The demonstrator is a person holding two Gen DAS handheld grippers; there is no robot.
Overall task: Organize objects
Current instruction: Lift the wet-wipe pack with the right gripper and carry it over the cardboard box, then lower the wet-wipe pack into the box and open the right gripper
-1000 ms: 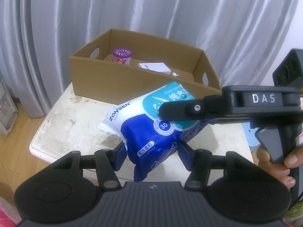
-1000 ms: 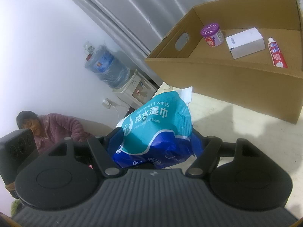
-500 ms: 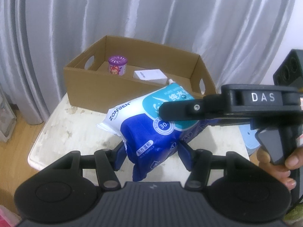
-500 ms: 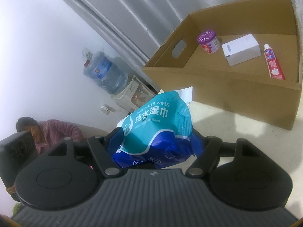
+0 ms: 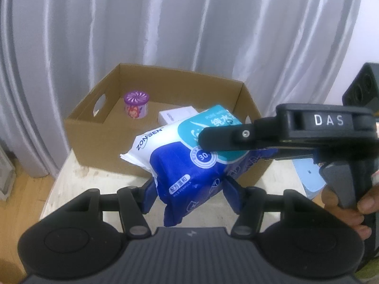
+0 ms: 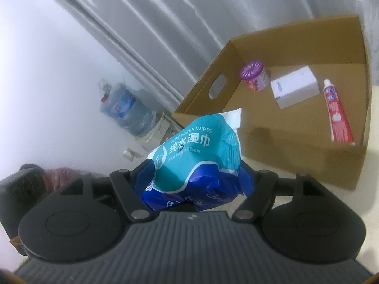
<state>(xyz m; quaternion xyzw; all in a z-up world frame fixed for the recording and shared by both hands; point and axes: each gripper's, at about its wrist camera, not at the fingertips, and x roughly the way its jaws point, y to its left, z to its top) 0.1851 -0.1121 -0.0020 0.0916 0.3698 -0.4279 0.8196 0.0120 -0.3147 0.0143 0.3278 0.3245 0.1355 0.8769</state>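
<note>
Wipes pack (image 5: 189, 163): soft blue/teal/white pouch, "ZONSEN" and "PURE WATER WIPES" print, tilted, off the table, pinched at both ends by the left claw (image 5: 189, 189) and right claw (image 6: 196, 177). Sits just in front of and above the box's near wall.

Cardboard box (image 5: 99, 142): open-top, brown, cut-out handles in the end walls, resting on the table.

Inside the box, on its floor:
- purple-lidded round jar (image 6: 254, 77), upright, near the back left corner
- white carton (image 6: 295, 90), lying flat, just beside the jar
- red-and-white toothpaste tube (image 6: 337, 116), lying flat, cap toward the back wall, near the right wall
</note>
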